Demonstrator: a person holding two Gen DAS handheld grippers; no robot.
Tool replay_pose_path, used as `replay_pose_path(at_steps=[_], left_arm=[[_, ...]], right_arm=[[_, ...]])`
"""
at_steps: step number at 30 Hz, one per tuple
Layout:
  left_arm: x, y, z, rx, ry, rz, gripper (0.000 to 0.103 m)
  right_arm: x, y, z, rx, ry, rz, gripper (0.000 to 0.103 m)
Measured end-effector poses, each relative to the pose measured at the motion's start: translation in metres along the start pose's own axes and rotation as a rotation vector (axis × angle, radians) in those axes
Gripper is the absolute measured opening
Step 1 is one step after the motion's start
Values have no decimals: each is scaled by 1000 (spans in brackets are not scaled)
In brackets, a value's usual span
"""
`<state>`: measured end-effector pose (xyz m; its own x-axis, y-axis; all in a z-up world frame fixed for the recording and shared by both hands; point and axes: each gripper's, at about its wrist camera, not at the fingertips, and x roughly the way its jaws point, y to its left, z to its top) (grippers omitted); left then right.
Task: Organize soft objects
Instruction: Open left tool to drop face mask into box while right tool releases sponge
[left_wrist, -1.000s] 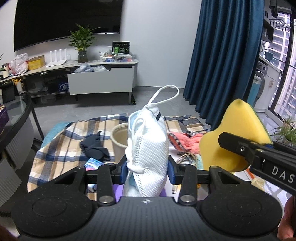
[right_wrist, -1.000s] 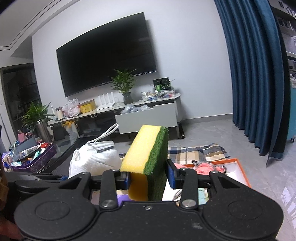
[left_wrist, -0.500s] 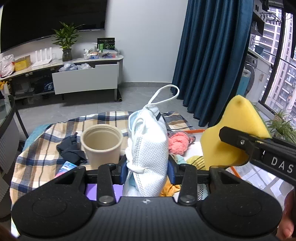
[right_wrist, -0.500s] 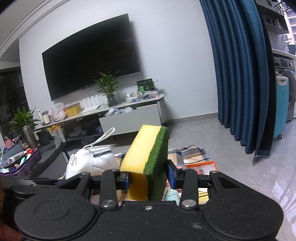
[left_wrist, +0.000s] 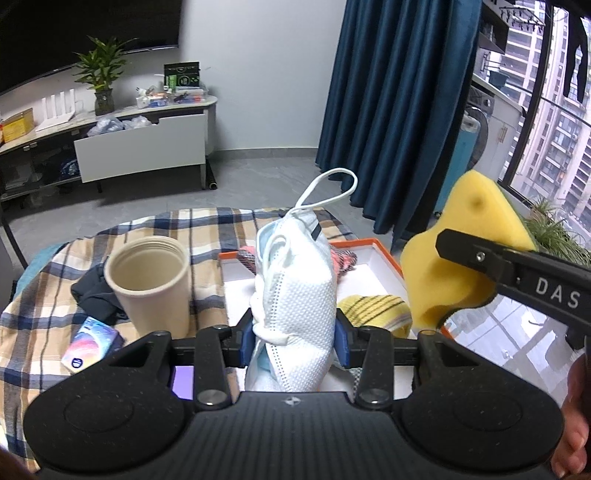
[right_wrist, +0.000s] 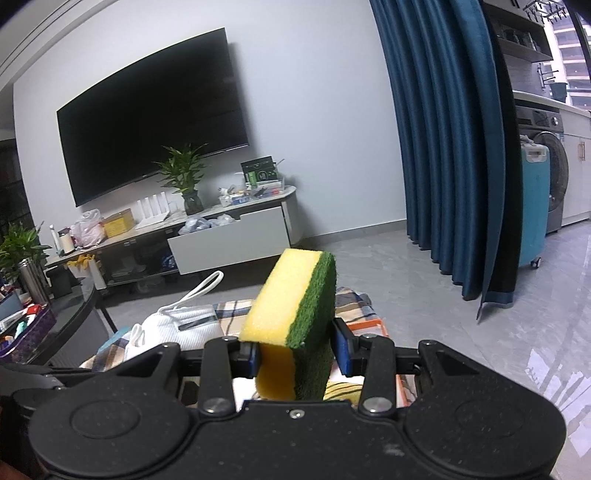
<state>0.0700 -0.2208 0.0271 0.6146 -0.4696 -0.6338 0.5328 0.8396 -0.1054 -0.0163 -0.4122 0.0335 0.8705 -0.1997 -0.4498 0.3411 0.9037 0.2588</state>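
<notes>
My left gripper (left_wrist: 294, 341) is shut on a white face mask (left_wrist: 295, 291) with a looped ear strap, held upright above the near edge of an orange-rimmed white tray (left_wrist: 386, 251). In the tray lie a pink-red knitted piece (left_wrist: 345, 258) and a yellow striped cloth (left_wrist: 373, 308). My right gripper (right_wrist: 294, 356) is shut on a yellow sponge (right_wrist: 284, 299) with a green scouring side. In the left wrist view that sponge (left_wrist: 461, 251) hovers over the tray's right rim. The mask (right_wrist: 177, 326) shows at the lower left of the right wrist view.
A plaid cloth (left_wrist: 48, 295) covers the low table. On it stand a beige cup (left_wrist: 151, 284), a dark crumpled garment (left_wrist: 94, 295) and a small colourful packet (left_wrist: 90, 347). A TV cabinet (left_wrist: 140, 147) and blue curtains (left_wrist: 399, 110) lie beyond. A glass table (right_wrist: 70, 325) is at left.
Both grippers have moved rightward across the table with their loads still held. The cup and plaid cloth slid left in view, and the orange-rimmed tray came into sight under the mask and sponge.
</notes>
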Motion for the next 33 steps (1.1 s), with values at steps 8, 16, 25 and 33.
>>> replay_pose_path(at_steps=[8,16,25,33], left_arm=[[7,-13,-5,20,24,-33,42],[14,-22,-13,32,59,-61,43],[17,-30,-22,43,100,-105,44],[22,-33,-30,57,142,-174,70]], right_arm=[[4,-12,-1,2,6,-29,47],[3,-19,-7,-12,24,-60,48],[12,-15,-8,-19,53,-99,57],[12,-15,-4,5,35,-82,68]])
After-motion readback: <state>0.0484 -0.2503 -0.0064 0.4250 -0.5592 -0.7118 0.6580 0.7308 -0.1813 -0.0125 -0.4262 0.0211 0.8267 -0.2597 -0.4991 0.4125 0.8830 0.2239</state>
